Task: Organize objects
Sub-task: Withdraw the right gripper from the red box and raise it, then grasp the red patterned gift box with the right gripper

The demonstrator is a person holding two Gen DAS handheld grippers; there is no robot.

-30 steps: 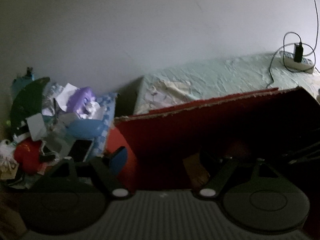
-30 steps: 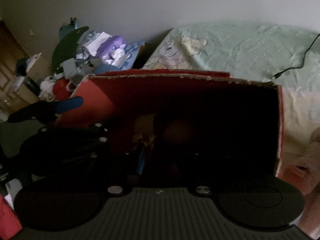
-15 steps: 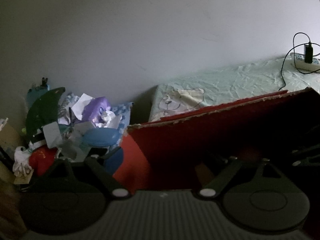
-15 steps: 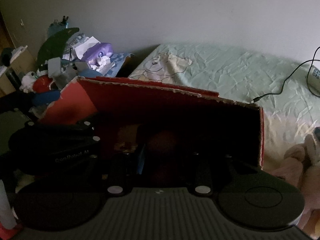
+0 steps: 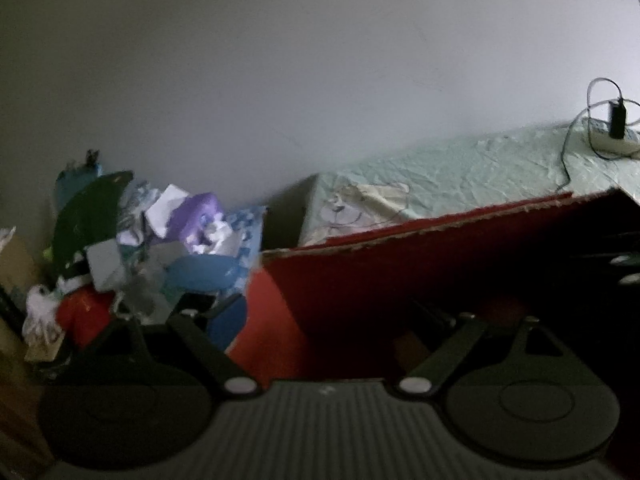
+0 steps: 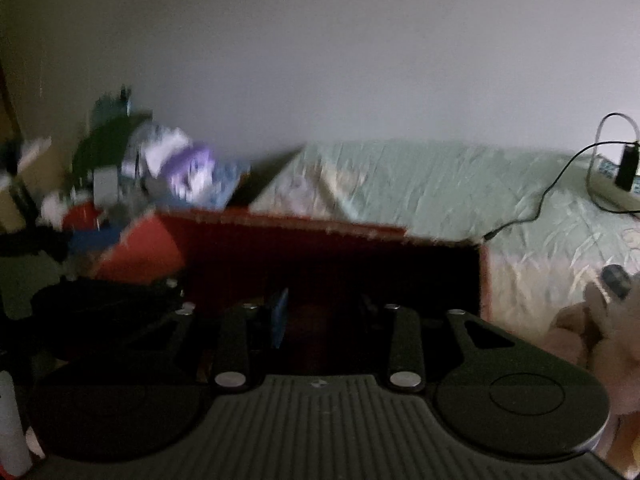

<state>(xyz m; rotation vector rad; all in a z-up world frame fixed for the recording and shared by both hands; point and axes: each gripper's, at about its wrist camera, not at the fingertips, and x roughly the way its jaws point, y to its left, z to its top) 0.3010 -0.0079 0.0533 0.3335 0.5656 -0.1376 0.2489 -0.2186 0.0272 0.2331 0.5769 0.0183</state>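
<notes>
Both of my jaws reach into the red cardboard box (image 5: 400,276), which sits against the bed (image 5: 460,176). The interior is too dark to tell whether either grips anything or how wide they stand. The clutter pile (image 5: 160,248) left of the box looks unsorted, so probably early. The box has torn edges and an open top.

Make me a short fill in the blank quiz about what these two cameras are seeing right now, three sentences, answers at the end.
1. The cardboard box in front of both tongs is coloured ____.
2. The bed sheet behind the box is pale ____.
3. A black charger is plugged into a white ____ lying on the bed.

Missing words: red; green; power strip
</notes>
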